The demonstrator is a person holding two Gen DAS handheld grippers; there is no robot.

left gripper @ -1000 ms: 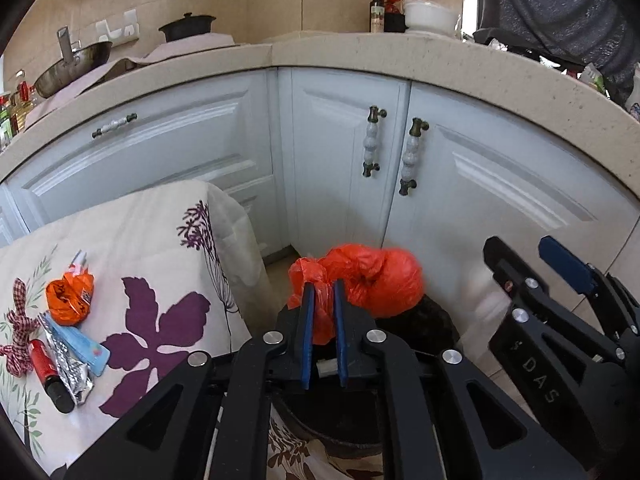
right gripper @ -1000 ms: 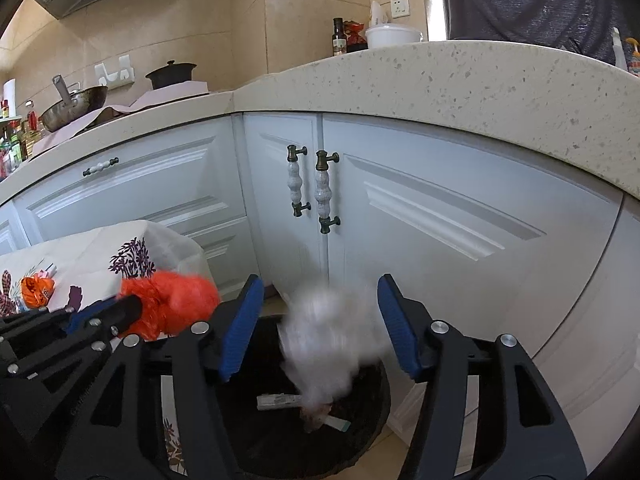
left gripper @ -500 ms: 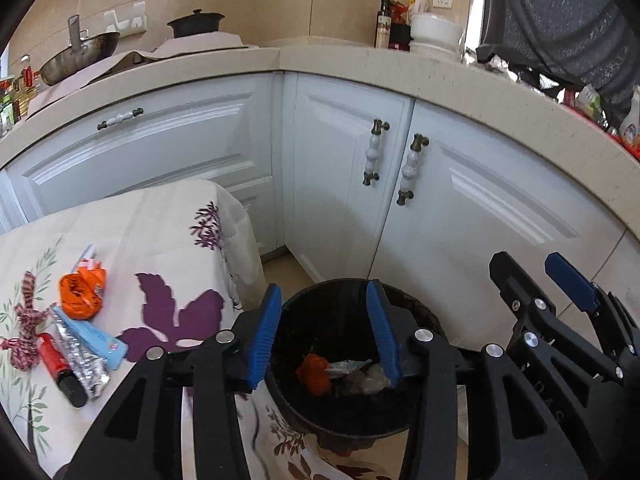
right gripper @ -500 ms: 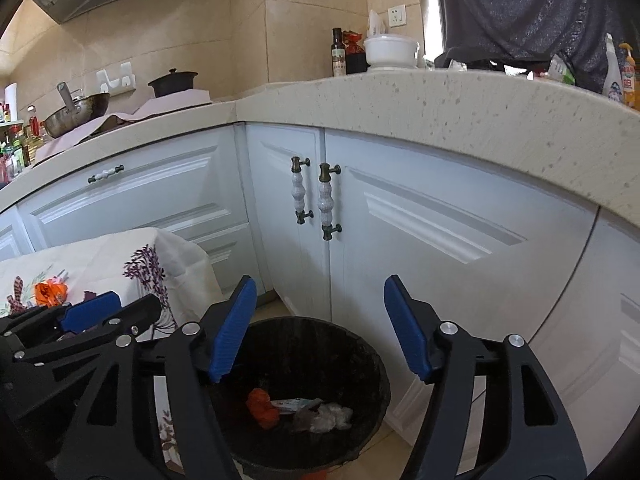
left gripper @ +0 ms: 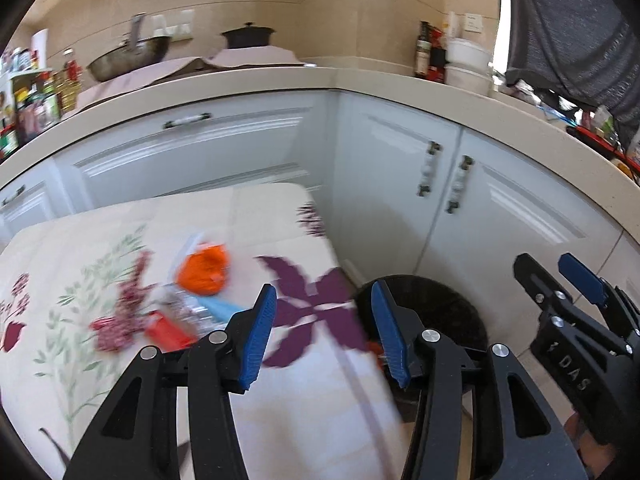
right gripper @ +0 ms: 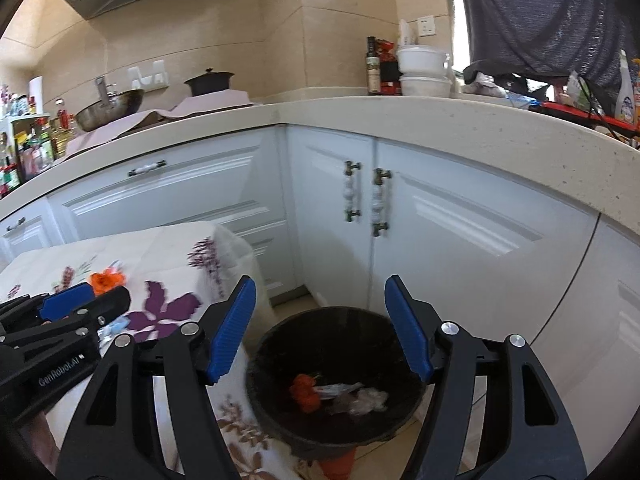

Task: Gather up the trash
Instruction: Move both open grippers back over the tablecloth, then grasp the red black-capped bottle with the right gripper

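My right hand-held gripper [right gripper: 320, 328] has matt black plastic arms and ribbed blue pads. Below it, the bin [right gripper: 276, 420] looks rough and dark; beside the bin, floral cloth [right gripper: 168, 256] drapes my desk. Glossy white cabinet doors [right gripper: 460, 248] stand behind it.

- Left gripper [left gripper: 323, 328]: jaws wide apart, nothing between them, over the edge of the table [left gripper: 120, 248] with floral cloth.
- On the cloth, blurred: orange wad [left gripper: 204, 272], red-and-white twisted piece [left gripper: 116, 324], red tube [left gripper: 166, 330], light blue wrapper [left gripper: 220, 308], lying close together.
- Black bin [left gripper: 440, 312] on the floor just beside the table, below white cabinet doors [left gripper: 400, 200].
- Right gripper [left gripper: 560, 284] at the right edge, fingers apart.
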